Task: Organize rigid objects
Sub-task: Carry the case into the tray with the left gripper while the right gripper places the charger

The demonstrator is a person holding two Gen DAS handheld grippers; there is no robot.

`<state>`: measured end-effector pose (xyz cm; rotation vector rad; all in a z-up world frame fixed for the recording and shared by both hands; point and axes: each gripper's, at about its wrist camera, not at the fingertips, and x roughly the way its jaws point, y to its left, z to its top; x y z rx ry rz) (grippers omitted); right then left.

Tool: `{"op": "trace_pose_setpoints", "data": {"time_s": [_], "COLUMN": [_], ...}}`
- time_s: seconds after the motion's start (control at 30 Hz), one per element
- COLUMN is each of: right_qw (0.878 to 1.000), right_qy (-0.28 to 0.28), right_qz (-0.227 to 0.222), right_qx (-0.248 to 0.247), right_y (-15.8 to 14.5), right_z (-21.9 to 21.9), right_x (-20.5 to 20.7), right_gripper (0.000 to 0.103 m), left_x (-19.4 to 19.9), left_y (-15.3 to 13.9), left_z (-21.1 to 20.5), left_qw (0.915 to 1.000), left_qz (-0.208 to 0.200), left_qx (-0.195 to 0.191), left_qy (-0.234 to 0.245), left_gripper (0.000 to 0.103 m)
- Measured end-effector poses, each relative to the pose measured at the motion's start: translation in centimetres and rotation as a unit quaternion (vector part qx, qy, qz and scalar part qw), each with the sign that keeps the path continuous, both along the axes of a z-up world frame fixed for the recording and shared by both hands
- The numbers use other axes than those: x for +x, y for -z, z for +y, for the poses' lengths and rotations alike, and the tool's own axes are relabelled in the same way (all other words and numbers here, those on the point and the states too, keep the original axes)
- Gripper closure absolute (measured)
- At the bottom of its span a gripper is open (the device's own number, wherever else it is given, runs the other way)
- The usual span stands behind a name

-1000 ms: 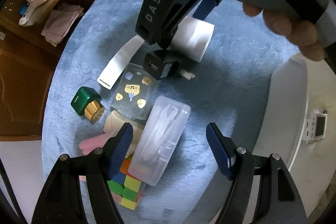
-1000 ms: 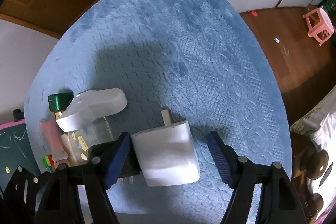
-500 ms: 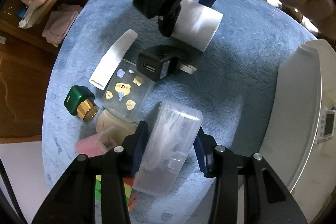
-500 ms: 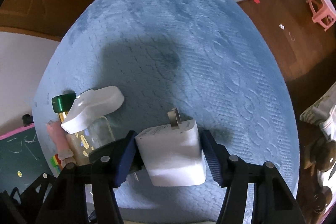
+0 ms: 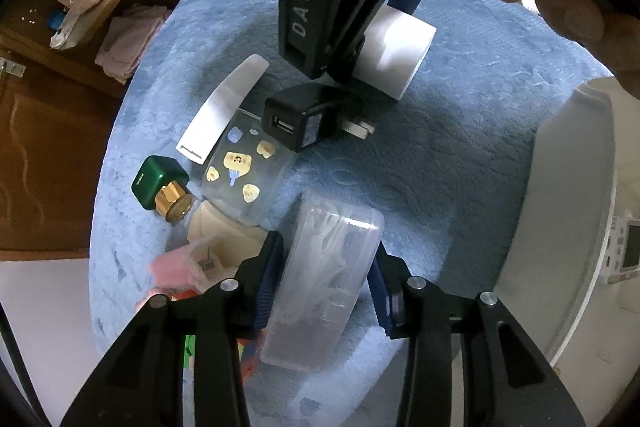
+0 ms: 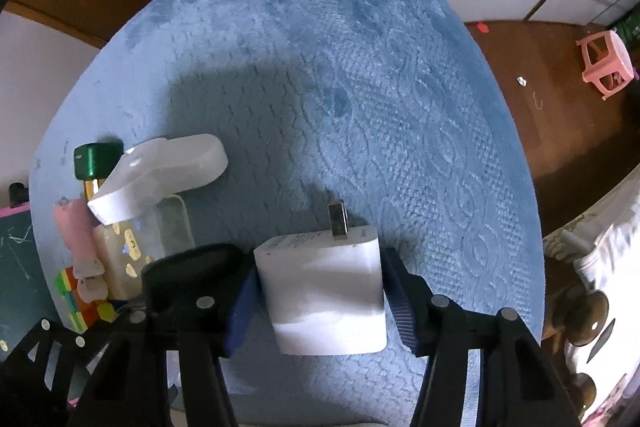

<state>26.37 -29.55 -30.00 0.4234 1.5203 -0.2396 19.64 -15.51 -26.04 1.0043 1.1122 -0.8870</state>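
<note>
A soft blue blanket covers the table. On its left side sit a green and gold bottle, a white curved case, a see-through sticker box and a black USB charger. The left gripper squeezes a clear plastic case lying on the blanket. The right gripper squeezes a white charger, prong pointing away.

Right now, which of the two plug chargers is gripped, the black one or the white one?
The white charger: the right gripper is shut on its sides. The black charger lies loose on the blue mat, its USB port facing up.
</note>
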Motion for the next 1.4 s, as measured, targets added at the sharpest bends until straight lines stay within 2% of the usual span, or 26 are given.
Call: {"op": "trace_pose_setpoints", "data": {"time_s": [0.27, 0.4, 0.57, 0.67, 0.8, 0.93, 1.1, 1.27, 1.4], "right_qw": [0.999, 0.996, 0.99, 0.985, 0.976, 0.969, 0.965, 0.964, 0.962], "right_qy": [0.003, 0.004, 0.003, -0.006, -0.035, -0.078, -0.128, -0.189, -0.229], "right_qz": [-0.044, -0.074, -0.128, -0.163, -0.206, -0.227, -0.222, -0.183, -0.142], "right_qx": [0.025, 0.042, 0.055, 0.062, 0.06, 0.051, 0.056, 0.044, 0.034], "right_y": [-3.6, -5.9, -10.4, -13.0, -16.9, -19.2, -19.1, -15.7, -12.0], "right_z": [-0.4, -0.6, -0.6, -1.1, 0.3, 2.1, 4.6, 7.4, 9.1], "right_x": [-3.9, -5.5, -7.9, -9.5, -12.4, -15.8, -19.8, -23.0, -24.8], "right_gripper": [0.045, 0.045, 0.045, 0.045, 0.045, 0.045, 0.045, 0.045, 0.045], "left_x": [-1.3, -1.5, -2.1, -2.5, -4.6, -6.9, -10.4, -14.1, -16.0], "left_y": [-2.5, -4.9, -8.4, -11.1, -14.7, -16.1, -15.4, -12.4, -8.3], "left_z": [0.5, 1.2, 2.5, 3.5, 5.0, 6.2, 7.5, 8.3, 9.1], "left_qw": [0.9999, 0.9994, 0.9966, 0.9929, 0.9856, 0.9755, 0.9595, 0.9478, 0.9395], "left_qz": [-0.015, -0.021, -0.037, -0.04, -0.038, -0.02, 0.013, 0.04, 0.056], "left_qx": [0.008, -0.005, -0.021, -0.039, -0.066, -0.084, -0.097, -0.082, -0.05], "left_qy": [-0.003, -0.027, -0.071, -0.105, -0.151, -0.202, -0.264, -0.306, -0.334], "left_gripper": [0.06, 0.06, 0.06, 0.06, 0.06, 0.06, 0.059, 0.059, 0.059]}}
